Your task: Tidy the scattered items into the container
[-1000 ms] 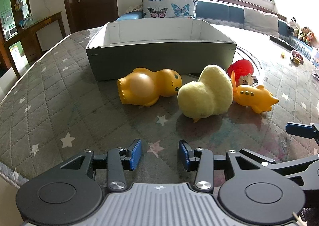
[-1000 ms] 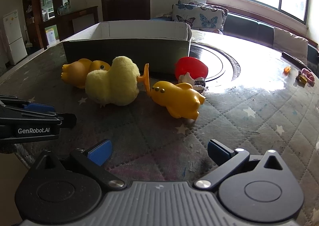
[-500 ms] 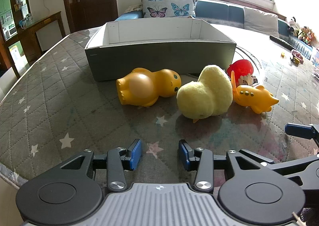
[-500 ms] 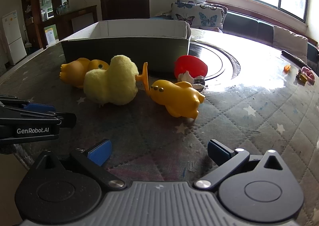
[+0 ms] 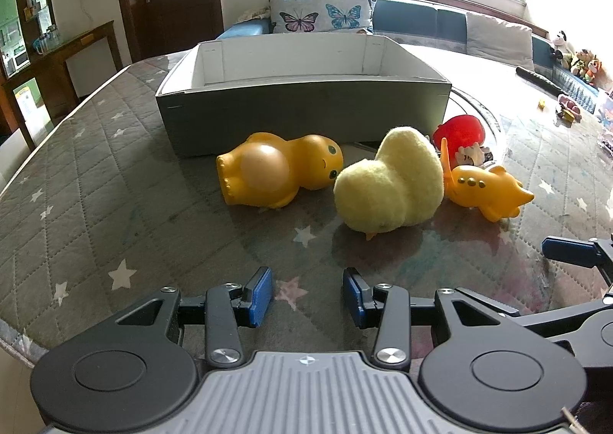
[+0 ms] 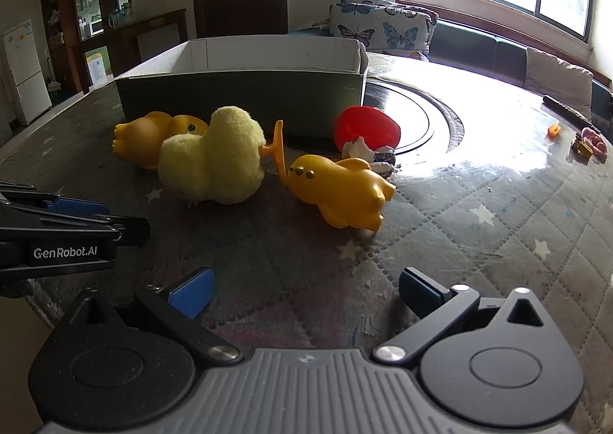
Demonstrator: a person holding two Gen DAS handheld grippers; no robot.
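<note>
quilted counter (image 5: 95, 181) at frame center carries four toys lying outside the box (image 5: 302, 115); left fingers (image 5: 260, 290) slightly apart, right fingers (image 6: 191, 290) wide apart, both empty, facing them.

Left hand-held gripper (image 5: 307, 290) and right hand-held gripper (image 6: 304, 290) agape

Round table (image 5: 95, 181), grey quilted star-print cover under clear sheet. On it: grey open cardboard box (image 5: 306, 115), 12 o'clock; orange rubber duck (image 5: 276, 175), centre, on side; yellow plush chick (image 5: 390, 186) beside it; orange toy plane (image 5: 482, 188), 3 o'clock; red plastic toy (image 5: 459, 131) behind plane.
</note>
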